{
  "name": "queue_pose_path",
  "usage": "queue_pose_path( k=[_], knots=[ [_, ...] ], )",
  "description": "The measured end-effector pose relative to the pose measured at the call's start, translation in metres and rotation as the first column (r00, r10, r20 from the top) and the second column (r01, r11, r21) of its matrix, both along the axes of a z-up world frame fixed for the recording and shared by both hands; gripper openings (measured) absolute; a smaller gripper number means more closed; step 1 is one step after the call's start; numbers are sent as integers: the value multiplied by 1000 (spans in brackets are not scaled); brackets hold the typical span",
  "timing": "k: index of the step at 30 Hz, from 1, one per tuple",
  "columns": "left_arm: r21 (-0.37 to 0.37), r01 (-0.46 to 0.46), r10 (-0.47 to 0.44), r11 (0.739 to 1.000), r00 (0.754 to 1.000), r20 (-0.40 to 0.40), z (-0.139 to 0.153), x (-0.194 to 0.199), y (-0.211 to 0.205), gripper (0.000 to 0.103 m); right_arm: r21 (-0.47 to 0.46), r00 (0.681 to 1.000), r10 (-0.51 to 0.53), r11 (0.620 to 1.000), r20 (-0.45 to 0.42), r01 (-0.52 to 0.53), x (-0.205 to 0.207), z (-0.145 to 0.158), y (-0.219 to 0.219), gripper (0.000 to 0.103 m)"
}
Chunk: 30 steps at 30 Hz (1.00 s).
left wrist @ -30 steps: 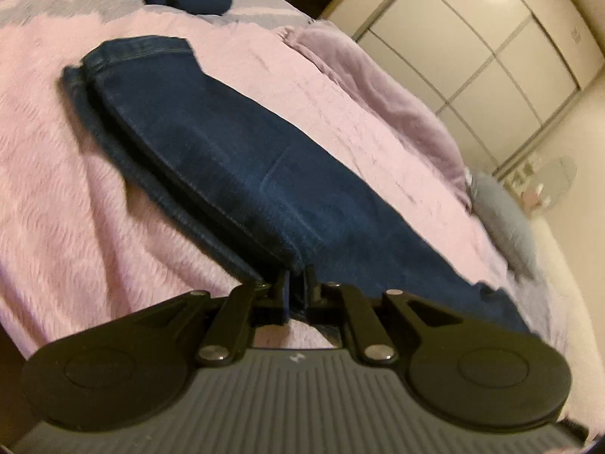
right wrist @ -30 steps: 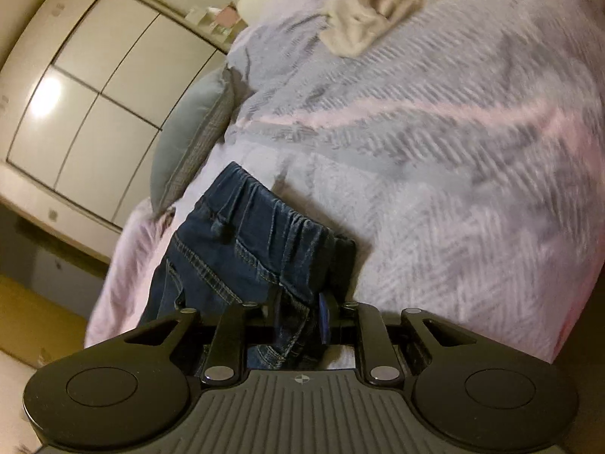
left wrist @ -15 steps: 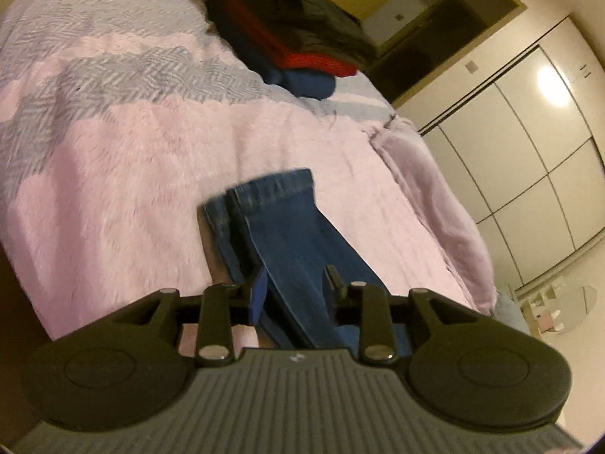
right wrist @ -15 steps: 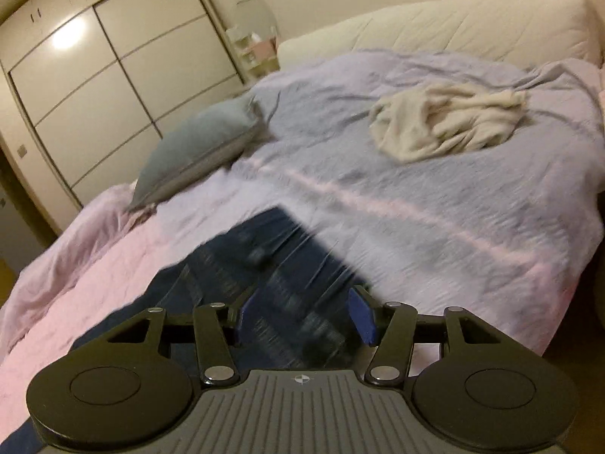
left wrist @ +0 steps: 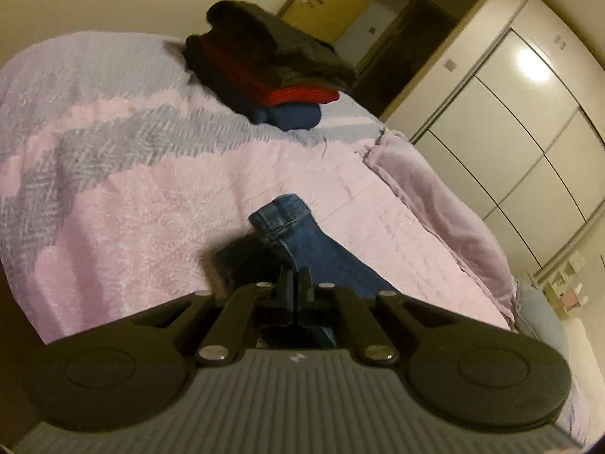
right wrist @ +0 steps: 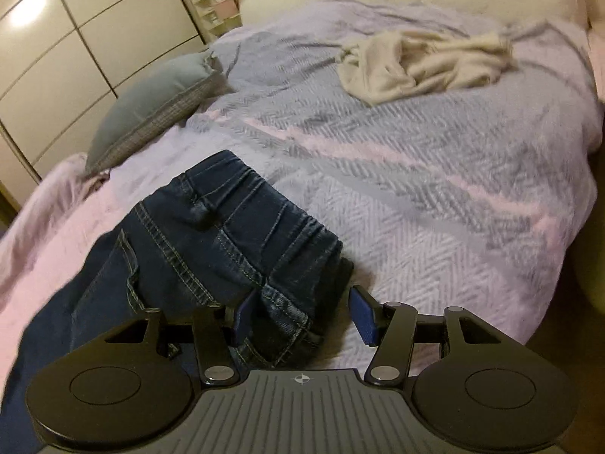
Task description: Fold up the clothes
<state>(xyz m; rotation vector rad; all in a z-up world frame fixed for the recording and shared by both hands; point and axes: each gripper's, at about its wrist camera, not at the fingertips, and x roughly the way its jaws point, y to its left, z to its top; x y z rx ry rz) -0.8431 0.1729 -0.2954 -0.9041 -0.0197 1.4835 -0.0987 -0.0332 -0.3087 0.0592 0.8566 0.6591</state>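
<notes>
Bed (right wrist: pixel 435 204): it fills most of both views, under a fuzzy cover with pink and grey-lilac zigzag bands.
Wardrobe (left wrist: pixel 522 121): pale sliding doors beyond the far side of the bed, with a lamp glare on one panel.
Jeans (right wrist: pixel 211 234): dark blue denim laid flat on the bed; the waistband end, with belt loops and pale stitching, lies at the near edge under the right tongs, and the leg hems (left wrist: pixel 281 223) lie near the other end of the bed under the left tongs.
Folded stack (left wrist: pixel 264 72): dark, red and navy garments piled on the bed, well beyond the jeans hems, towards the doorway.
Cream garment (right wrist: pixel 419 64): crumpled on the bed near the headboard, well apart from the jeans.
Cushion (right wrist: pixel 151 102): grey-blue, leaning on the bed just past the jeans waistband, on the wardrobe side.
Right tongs (right wrist: pixel 304 316): spread apart, the blue pads either side of the waistband corner, the denim bunched between them; the right-hand pad does not touch the cloth.
Left tongs (left wrist: pixel 295 283): drawn together over the jeans hem; whether cloth is pinched between them I cannot tell.
</notes>
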Motion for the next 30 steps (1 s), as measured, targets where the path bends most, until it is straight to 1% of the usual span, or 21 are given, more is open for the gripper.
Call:
queue_pose_path(
  k=[2, 4, 6, 7, 8, 9, 11, 12, 13, 14, 15, 16, 17, 18, 19, 20, 24, 25, 26, 28, 30],
  knots=[
    [-42, 7, -8, 999, 999, -42, -15, 2, 11, 1, 0, 1000, 9, 1000, 27, -9, -3, 6, -1, 55],
    [-85, 12, -19, 996, 996, -84, -30, 3, 21, 6, -1, 998, 19, 1000, 53, -19, -6, 12, -3, 55],
    [-91, 14, -28, 996, 987, -156, -33, 12, 22, 6, -2, 996, 28, 1000, 80, -28, -9, 18, -4, 55],
    [-85, 14, -31, 996, 979, -204, -29, 17, 20, 7, -3, 995, 33, 999, 93, -33, -10, 21, -5, 55],
    [-73, 9, -28, 997, 962, -273, -21, 24, 16, 9, -3, 994, 38, 999, 106, -38, -12, 24, -6, 55],
    [-62, -14, -9, 998, 934, -357, -14, 31, 12, 11, -4, 992, 42, 999, 119, -42, -13, 27, -6, 55],
    [-36, -74, 45, 997, 860, -508, 2, 44, 3, 10, -6, 988, 52, 999, 146, -51, -16, 32, -8, 55],
    [-17, -101, 74, 995, 823, -563, 10, 50, -1, 9, -7, 986, 56, 998, 159, -56, -18, 35, -8, 55],
    [3, -114, 94, 994, 806, -585, 17, 55, -5, 9, -8, 983, 61, 998, 172, -61, -19, 38, -9, 55],
    [19, -100, 92, 995, 814, -574, 24, 59, -9, 9, -9, 981, 66, 998, 185, -65, -21, 41, -10, 55],
    [20, -45, 48, 999, 838, -543, 29, 69, -10, 9, -11, 977, 76, 997, 201, -76, -23, 44, -9, 55],
    [16, 30, -18, 999, 863, -504, 32, 80, -10, 9, -20, 965, 122, 992, 233, -121, -30, 45, -2, 55],
    [8, 126, -108, 992, 880, -462, 32, 94, -9, 9, -30, 950, 168, 986, 264, -166, -38, 46, 5, 55],
    [-8, 233, -214, 973, 878, -428, 29, 111, -6, 11, -44, 932, 215, 976, 291, -212, -45, 47, 13, 55],
    [-26, 336, -318, 942, 861, -398, 23, 128, -3, 10, -72, 915, 273, 962, 298, -264, -52, 41, 21, 55],
    [-42, 365, -352, 930, 850, -392, 18, 132, 1, 10, -110, 898, 326, 945, 295, -307, -57, 32, 30, 55],
    [-106, 301, -316, 948, 844, -432, -1, 113, 21, 8, -257, 863, 429, 895, 268, -365, -54, -11, 41, 55],
    [-121, 284, -308, 951, 842, -443, -5, 108, 26, 7, -251, 849, 453, 885, 271, -392, -51, -18, 37, 54],
    [-137, 267, -299, 954, 840, -453, -10, 104, 31, 5, -244, 837, 475, 875, 273, -417, -47, -23, 33, 51],
    [-166, 231, -283, 959, 834, -474, -19, 94, 40, 4, -227, 842, 482, 872, 244, -433, -39, -20, 31, 48],
    [-174, 163, -230, 971, 835, -499, -14, 73, 48, 3, -208, 862, 464, 881, 204, -426, -33, -9, 32, 46]
  ],
)
